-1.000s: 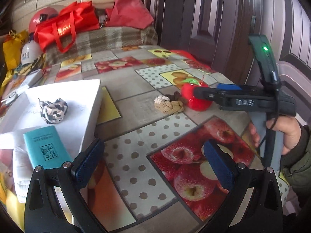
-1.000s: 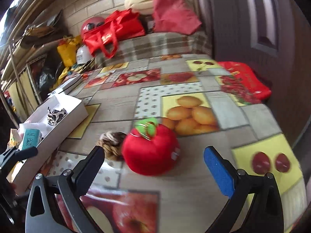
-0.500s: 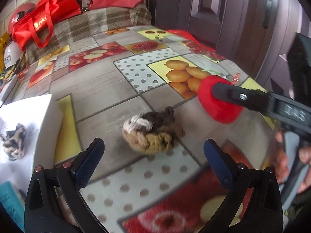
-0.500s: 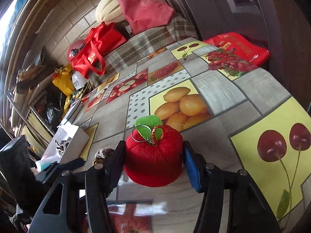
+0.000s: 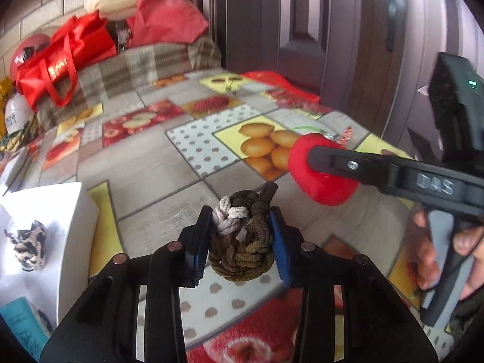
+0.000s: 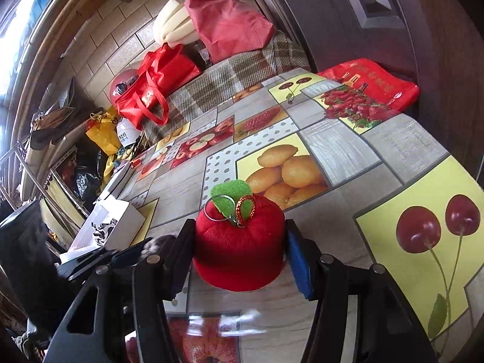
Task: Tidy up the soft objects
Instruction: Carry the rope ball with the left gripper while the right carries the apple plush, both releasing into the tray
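My left gripper [image 5: 240, 236] is shut on a knotted bundle of brown, olive and white hair ties [image 5: 240, 242], just above the fruit-print tablecloth [image 5: 169, 163]. My right gripper [image 6: 239, 248] is shut on a red plush apple [image 6: 239, 257] with a green felt leaf and a metal key ring; the apple also shows in the left wrist view [image 5: 314, 175], right of the bundle. A white open box [image 5: 69, 211] at the left holds a black-and-white scrunchie [image 5: 27, 249] and a teal packet [image 5: 24, 323]; the box also shows in the right wrist view [image 6: 121, 227].
Red bags [image 6: 157, 84], a cream cushion [image 6: 172, 27] and a red helmet [image 6: 124, 81] are piled on a checked cloth at the table's far end. A flat red bag [image 6: 375, 84] lies at the far right by the dark door [image 5: 302, 30]. Clutter crowds the left.
My left gripper moved in on the hair tie bundle and shut on it. My right gripper was shut on the plush apple half a second ago and still holds it.
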Motion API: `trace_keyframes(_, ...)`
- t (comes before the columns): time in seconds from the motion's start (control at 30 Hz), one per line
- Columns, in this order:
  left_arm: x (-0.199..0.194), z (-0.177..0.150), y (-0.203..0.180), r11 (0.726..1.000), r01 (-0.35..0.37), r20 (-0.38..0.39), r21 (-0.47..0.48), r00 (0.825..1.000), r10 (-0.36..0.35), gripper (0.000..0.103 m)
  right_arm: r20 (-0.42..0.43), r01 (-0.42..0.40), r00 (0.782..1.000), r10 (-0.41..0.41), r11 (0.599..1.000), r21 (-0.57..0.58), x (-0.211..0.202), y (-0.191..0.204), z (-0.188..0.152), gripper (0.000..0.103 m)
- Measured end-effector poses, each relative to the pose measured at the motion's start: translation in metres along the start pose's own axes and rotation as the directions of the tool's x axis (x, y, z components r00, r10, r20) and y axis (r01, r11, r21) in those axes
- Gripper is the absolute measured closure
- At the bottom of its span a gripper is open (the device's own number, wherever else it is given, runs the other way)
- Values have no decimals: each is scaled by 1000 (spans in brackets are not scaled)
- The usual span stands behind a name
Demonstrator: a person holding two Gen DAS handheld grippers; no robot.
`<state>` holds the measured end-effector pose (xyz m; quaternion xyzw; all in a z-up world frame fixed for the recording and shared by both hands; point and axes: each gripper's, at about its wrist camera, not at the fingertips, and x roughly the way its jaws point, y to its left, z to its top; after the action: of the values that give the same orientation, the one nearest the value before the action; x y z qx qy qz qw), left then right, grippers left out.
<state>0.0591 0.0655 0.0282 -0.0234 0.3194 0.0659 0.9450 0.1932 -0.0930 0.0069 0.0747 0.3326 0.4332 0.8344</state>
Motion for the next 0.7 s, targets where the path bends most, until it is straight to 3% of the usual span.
trace_keyframes(0.17,-45,-18,-9,999,5,129,38,992,-10,67,50,12,999,-11,1000,-26,-13,7,-5,46)
trace_keyframes(0.33,-88,-37,0,1000,24,237,18,971,-28,67,98,12,995,-7,998,-57,-29,25,-19,46)
trace_keyframes(0.7,-127,-60,23,998,-18,325,-64,945,38,67,212,32,977,14,977,-211,-56,78,-47,46)
